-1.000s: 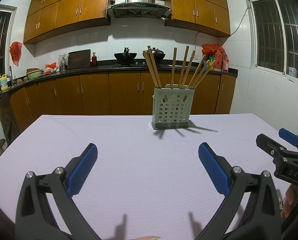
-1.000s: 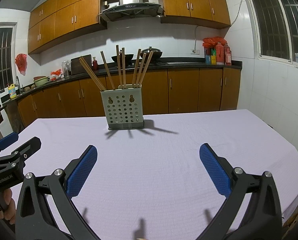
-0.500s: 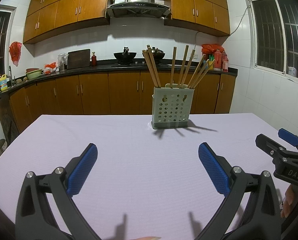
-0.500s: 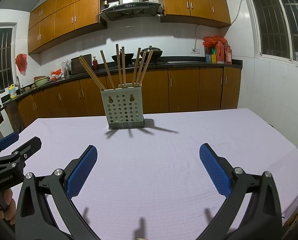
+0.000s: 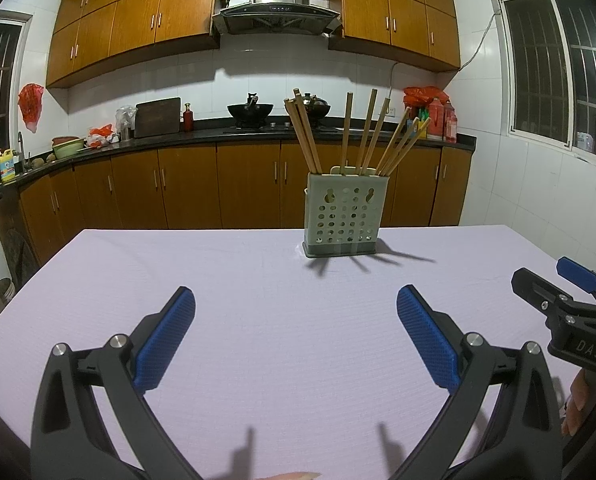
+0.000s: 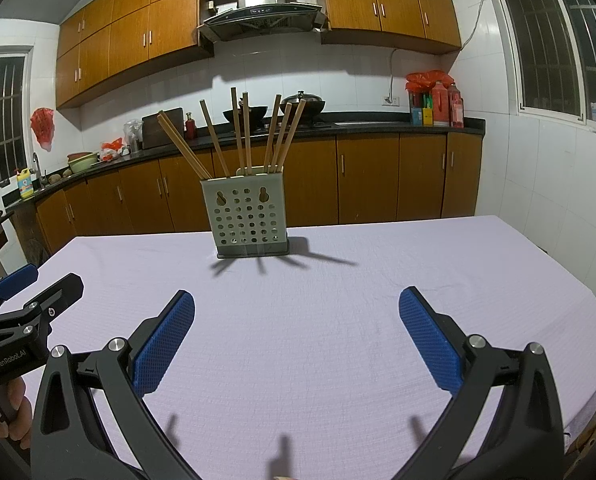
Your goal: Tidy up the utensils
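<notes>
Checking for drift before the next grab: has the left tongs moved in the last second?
No. In the left wrist view the utensil holder sits at the same spot against the cabinets behind; the left tongs stay open above the table.

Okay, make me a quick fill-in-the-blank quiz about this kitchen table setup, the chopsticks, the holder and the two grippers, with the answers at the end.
1. The wooden chopsticks stand inside the perforated ____, which rests on the table.
2. The left gripper has its jaws ____ and holds nothing.
3. The pads on the fingers of the right gripper are coloured ____.
4. The cloth on the table is pale ____.

Missing words: holder; open; blue; purple
</notes>
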The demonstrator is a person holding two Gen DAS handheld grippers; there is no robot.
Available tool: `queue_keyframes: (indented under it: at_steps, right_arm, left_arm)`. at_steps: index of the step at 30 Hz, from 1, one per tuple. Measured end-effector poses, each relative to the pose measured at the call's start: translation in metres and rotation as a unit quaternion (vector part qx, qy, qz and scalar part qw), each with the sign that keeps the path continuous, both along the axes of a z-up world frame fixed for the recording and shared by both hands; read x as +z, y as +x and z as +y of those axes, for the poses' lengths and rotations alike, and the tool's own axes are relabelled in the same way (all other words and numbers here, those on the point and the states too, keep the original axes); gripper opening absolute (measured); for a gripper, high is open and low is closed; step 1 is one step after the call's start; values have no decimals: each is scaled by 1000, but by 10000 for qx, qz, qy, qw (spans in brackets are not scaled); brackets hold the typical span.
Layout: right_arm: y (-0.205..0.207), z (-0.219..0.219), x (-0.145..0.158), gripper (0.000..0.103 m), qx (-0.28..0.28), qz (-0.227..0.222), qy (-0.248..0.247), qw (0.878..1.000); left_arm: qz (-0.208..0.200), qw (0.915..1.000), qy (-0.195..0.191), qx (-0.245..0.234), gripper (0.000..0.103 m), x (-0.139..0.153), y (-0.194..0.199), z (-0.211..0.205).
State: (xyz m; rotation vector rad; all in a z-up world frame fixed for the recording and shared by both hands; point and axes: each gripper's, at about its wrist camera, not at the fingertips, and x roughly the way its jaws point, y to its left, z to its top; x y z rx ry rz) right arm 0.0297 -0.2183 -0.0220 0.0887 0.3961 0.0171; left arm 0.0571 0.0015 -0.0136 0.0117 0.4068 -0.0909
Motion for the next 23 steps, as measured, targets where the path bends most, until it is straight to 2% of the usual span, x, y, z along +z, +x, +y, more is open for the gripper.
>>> queue_keyframes:
  at_steps: [23]
  right_arm:
    - [0,2,0,101,-9,8,30,10000]
  left_arm:
    - [72,10000,-26,52,99,-7,4,7]
